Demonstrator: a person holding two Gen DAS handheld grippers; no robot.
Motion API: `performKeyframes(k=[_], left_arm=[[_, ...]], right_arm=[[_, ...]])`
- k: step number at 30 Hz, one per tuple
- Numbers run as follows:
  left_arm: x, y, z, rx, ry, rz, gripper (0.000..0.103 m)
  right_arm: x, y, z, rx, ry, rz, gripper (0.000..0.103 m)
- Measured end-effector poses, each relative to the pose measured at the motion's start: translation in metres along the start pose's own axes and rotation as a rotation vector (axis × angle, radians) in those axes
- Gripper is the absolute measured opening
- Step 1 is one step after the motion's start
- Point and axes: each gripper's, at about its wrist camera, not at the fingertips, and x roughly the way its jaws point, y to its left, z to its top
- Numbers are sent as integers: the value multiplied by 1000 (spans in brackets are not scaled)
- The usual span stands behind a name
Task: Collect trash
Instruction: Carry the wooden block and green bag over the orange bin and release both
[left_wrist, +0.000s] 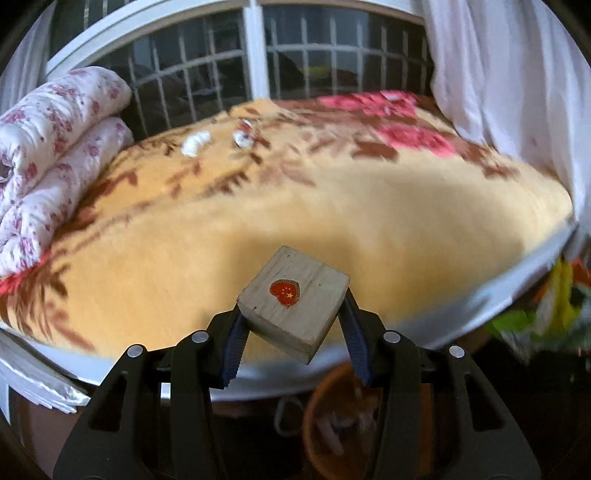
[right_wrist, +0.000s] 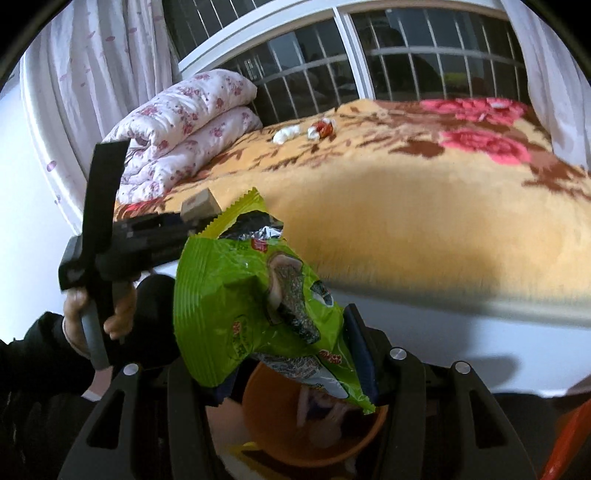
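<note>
My left gripper (left_wrist: 293, 314) is shut on a wooden block (left_wrist: 293, 299) with a red heart sticker, held above the bed's near edge. It also shows in the right wrist view (right_wrist: 199, 210), still holding the block (right_wrist: 199, 205). My right gripper (right_wrist: 295, 350) is shut on a torn green snack wrapper (right_wrist: 255, 299), held above an orange bin (right_wrist: 314, 443) on the floor. The bin (left_wrist: 325, 406) lies below the left gripper too. A white crumpled tissue (left_wrist: 195, 143) (right_wrist: 286, 133) and a red-white wrapper (left_wrist: 243, 134) (right_wrist: 321, 129) lie on the far side of the bed.
The bed has a yellow floral blanket (left_wrist: 332, 206) (right_wrist: 424, 214). A folded pink-flowered quilt (left_wrist: 55, 155) (right_wrist: 184, 125) lies at its left end. A barred window (left_wrist: 258, 66) and white curtains (left_wrist: 517, 92) stand behind. The green wrapper shows blurred at the right (left_wrist: 546, 306).
</note>
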Motion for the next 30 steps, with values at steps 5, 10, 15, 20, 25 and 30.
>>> performKeyframes(k=[5, 10, 15, 20, 25, 30], left_arm=[[11, -17, -43, 52, 101, -39, 46], [44, -28, -79, 50, 256, -100, 46], [89, -39, -100, 86, 425, -134, 46], [123, -44, -117, 117, 545, -127, 46], [133, -47, -124, 128, 588, -139, 46], [135, -49, -126, 135, 601, -129, 62]], right_arm=[[21, -8, -19, 87, 142, 68, 52], [56, -19, -38, 124, 270, 37, 52], [97, -29, -51, 138, 389, -37, 52], [127, -42, -65, 184, 486, -82, 52], [140, -50, -73, 201, 527, -96, 55], [146, -51, -75, 191, 536, -127, 73]])
